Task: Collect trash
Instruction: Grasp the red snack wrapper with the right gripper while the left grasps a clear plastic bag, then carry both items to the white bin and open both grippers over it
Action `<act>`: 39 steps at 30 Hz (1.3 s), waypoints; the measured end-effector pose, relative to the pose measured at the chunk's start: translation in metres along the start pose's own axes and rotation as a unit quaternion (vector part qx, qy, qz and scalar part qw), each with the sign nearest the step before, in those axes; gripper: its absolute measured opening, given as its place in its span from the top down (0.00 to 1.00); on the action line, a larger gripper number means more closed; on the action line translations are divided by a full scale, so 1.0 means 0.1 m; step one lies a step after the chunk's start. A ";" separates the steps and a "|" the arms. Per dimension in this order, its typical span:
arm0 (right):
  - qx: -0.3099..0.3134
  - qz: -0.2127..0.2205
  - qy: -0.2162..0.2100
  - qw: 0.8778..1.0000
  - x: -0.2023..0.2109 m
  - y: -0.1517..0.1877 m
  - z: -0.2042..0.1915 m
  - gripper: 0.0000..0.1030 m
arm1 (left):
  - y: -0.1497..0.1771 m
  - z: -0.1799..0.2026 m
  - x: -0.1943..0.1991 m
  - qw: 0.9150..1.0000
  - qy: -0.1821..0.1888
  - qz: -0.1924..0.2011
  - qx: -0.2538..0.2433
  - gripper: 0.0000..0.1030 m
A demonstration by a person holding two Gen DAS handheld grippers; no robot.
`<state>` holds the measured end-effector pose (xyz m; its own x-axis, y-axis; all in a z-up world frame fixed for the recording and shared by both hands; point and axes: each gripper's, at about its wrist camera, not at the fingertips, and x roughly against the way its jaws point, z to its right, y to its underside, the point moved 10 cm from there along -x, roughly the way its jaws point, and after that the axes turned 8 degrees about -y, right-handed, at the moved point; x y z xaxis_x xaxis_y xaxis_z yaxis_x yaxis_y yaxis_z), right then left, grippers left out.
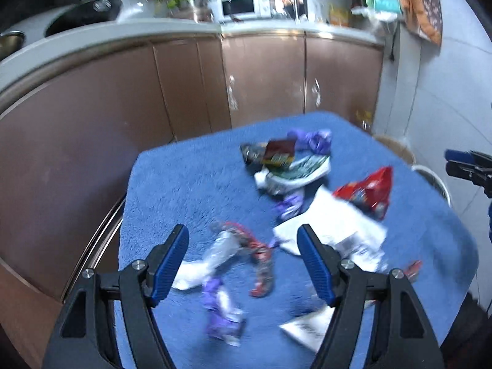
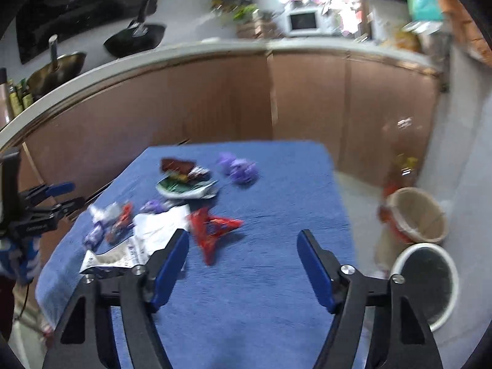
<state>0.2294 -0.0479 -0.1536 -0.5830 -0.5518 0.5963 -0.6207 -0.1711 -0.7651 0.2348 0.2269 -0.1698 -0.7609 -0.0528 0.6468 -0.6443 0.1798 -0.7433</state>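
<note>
Several snack wrappers lie on a blue towel-covered table [image 1: 172,184]. In the left wrist view a silver and red wrapper [image 1: 243,249] lies just beyond my open, empty left gripper [image 1: 243,240]. A red bag [image 1: 369,190], white paper [image 1: 338,230], a green and white wrapper [image 1: 295,172] and purple wrappers [image 1: 313,140] lie farther off. In the right wrist view my right gripper [image 2: 243,240] is open and empty above bare towel [image 2: 276,261], with the red bag [image 2: 212,230] just ahead to the left. My left gripper [image 2: 52,203] shows at the left edge.
A white-rimmed bin [image 2: 427,283] and a tan basket [image 2: 418,215] stand on the floor right of the table. Brown kitchen cabinets [image 1: 261,77] with a countertop, pans and a microwave [image 1: 240,6] run behind the table.
</note>
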 end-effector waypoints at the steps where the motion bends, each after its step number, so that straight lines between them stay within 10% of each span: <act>1: 0.002 -0.007 -0.012 1.000 -0.11 0.01 -0.05 0.33 | 0.01 -0.02 -0.08 1.000 0.003 -0.009 -0.008 0.31; 10: 0.048 -0.061 -0.054 0.995 -0.90 -0.01 -0.20 0.33 | 0.32 -0.09 -0.81 0.992 0.017 -0.105 -0.072 0.35; 14: 0.052 -0.087 -0.056 0.993 -1.20 0.05 -0.13 0.33 | 0.46 -0.05 -1.02 0.987 0.026 -0.143 -0.074 0.70; 18: 0.041 -0.106 -0.062 0.992 -1.36 0.16 -0.04 0.57 | 0.55 -0.04 -1.08 0.984 0.020 -0.158 -0.082 0.85; 22: 0.023 -0.090 -0.083 0.992 -1.30 0.12 0.00 0.79 | 0.50 -0.09 -1.06 0.986 0.009 -0.151 -0.074 0.93; 31: -0.018 -0.025 -0.091 0.995 -0.72 -0.08 0.14 0.85 | 0.05 -0.10 -0.66 0.995 -0.010 -0.095 -0.027 0.94; 39: -0.072 0.038 -0.009 0.997 0.20 0.04 0.93 0.85 | -0.73 1.24 -0.18 0.992 0.108 -0.024 -0.065 0.94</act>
<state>0.2642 -0.1352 -0.1675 -0.6226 -0.5736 0.5323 -0.6448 -0.0093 -0.7643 0.2861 0.0930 -0.1479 -0.6858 0.1444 0.7133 -0.6540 0.3077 -0.6911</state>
